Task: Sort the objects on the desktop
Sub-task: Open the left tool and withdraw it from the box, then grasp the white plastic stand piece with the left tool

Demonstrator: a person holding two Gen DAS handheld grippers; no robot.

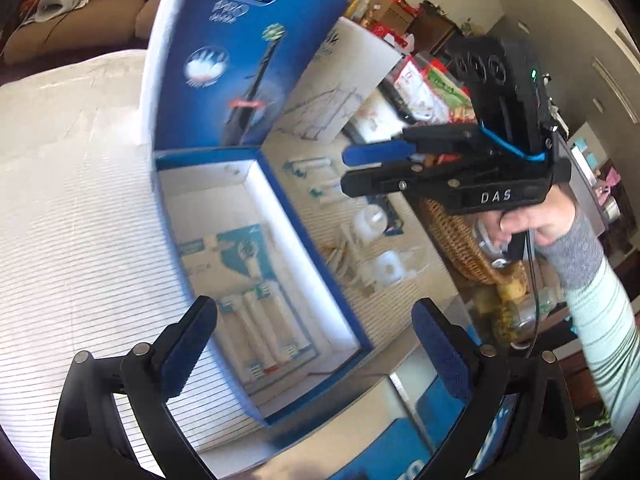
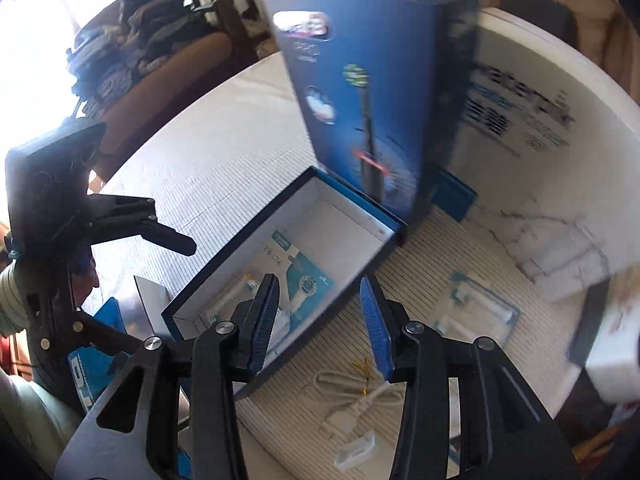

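Note:
An open blue Oral-B box [image 1: 256, 248] [image 2: 280, 280] lies on the striped tablecloth with its lid [image 1: 240, 60] [image 2: 372, 92] standing upright. Packs of brush heads [image 1: 260, 320] [image 2: 304, 276] lie inside. My left gripper [image 1: 312, 344] is open and empty above the box's near end. My right gripper [image 2: 320, 324] is open and empty over the box's right wall; in the left wrist view [image 1: 356, 168] it hovers right of the box. A white cable [image 2: 352, 396], a small white charger part [image 2: 356, 448] and packed brush heads [image 2: 476, 312] [image 1: 316, 172] lie right of the box.
A white leaflet [image 2: 540, 236] and white box [image 2: 520, 100] stand behind. White plastic parts [image 1: 384, 248] lie on the cloth. A wicker basket [image 1: 460, 240] and blue packaging [image 1: 404, 440] sit at the table's edge. A sofa [image 1: 80, 20] lies beyond.

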